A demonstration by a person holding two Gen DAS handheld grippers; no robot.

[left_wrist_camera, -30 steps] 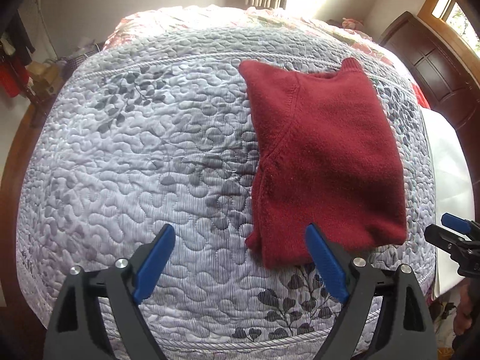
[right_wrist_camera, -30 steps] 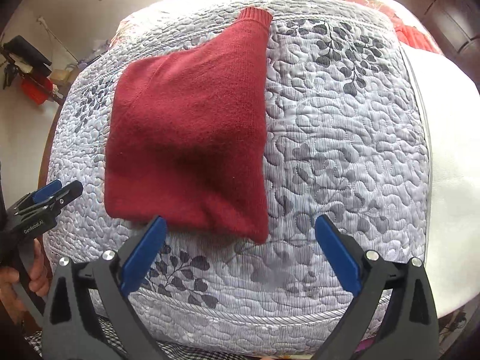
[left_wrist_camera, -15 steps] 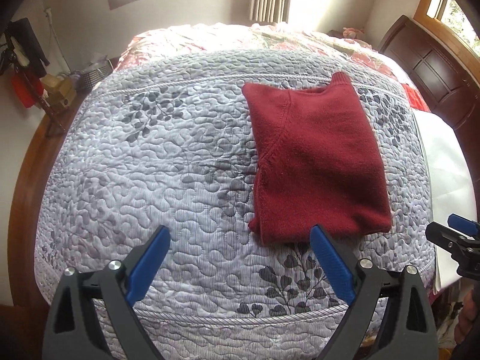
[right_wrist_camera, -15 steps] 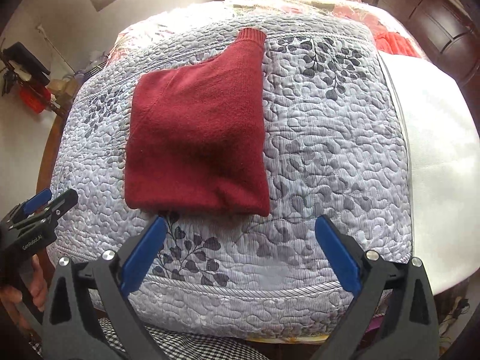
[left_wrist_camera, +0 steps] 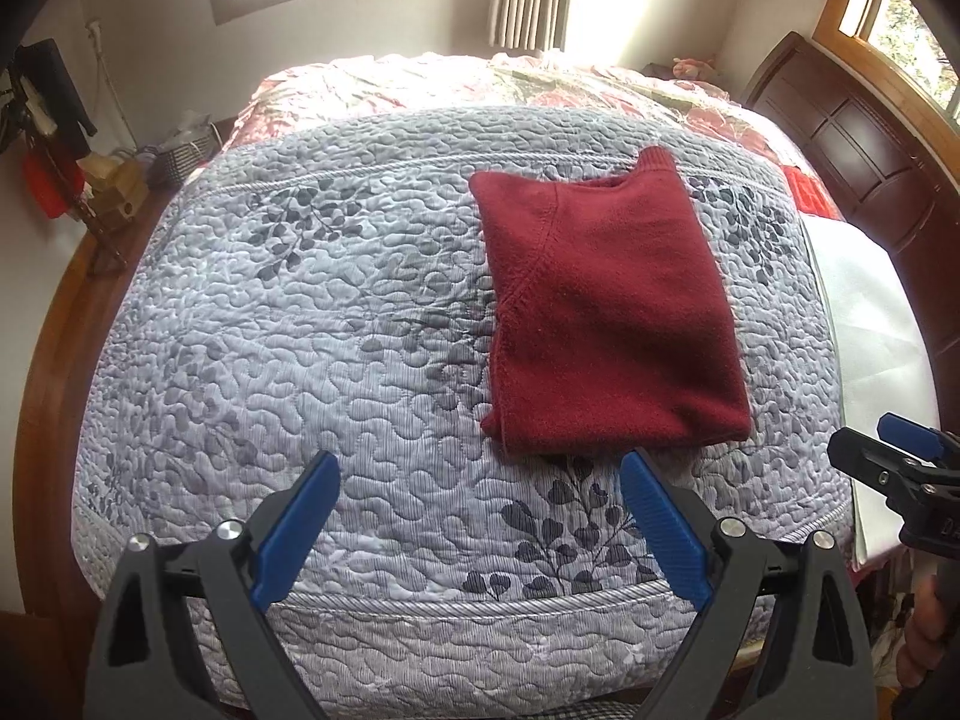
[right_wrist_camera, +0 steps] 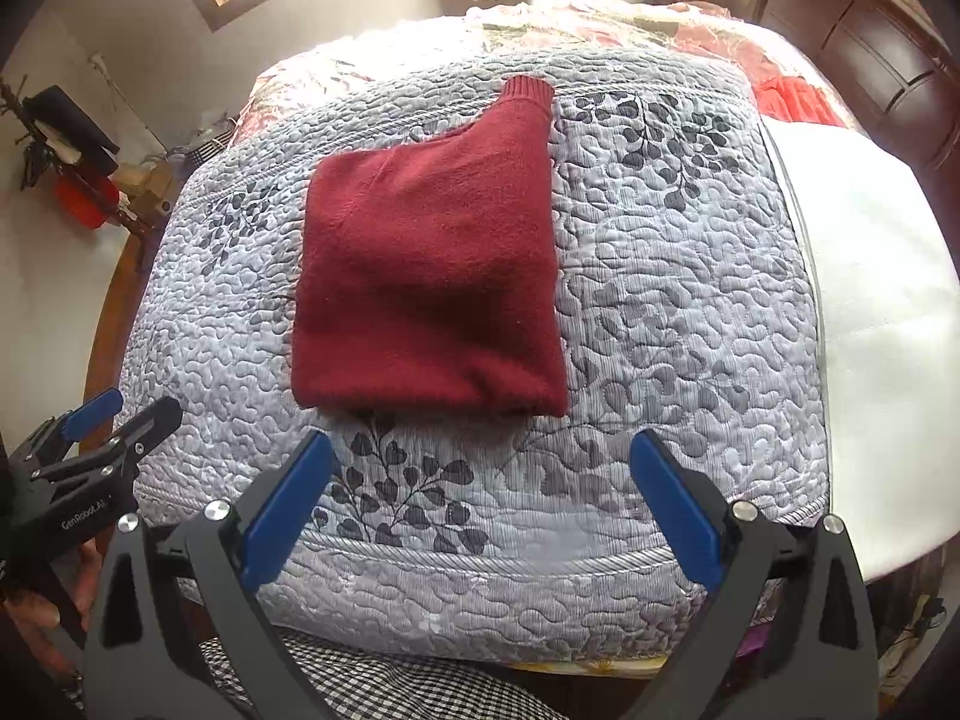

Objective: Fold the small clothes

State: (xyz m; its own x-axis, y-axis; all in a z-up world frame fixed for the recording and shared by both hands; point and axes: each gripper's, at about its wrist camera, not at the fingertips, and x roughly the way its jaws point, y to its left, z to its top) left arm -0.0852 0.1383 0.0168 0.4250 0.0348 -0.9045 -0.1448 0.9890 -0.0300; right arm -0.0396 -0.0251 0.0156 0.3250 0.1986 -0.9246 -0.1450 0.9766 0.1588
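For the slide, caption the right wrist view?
Folded red sweater lies flat on the grey quilt; right gripper open, short of it.

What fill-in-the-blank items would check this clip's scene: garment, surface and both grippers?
1. The folded sweater is dark ____ in colour.
2. It lies on a grey quilt printed with dark ____.
3. The left gripper and the right gripper are both ____, holding nothing.
4. In the right wrist view, the sweater's ribbed cuff sticks out at its ____ edge.

Missing words: red; leaves; open; far
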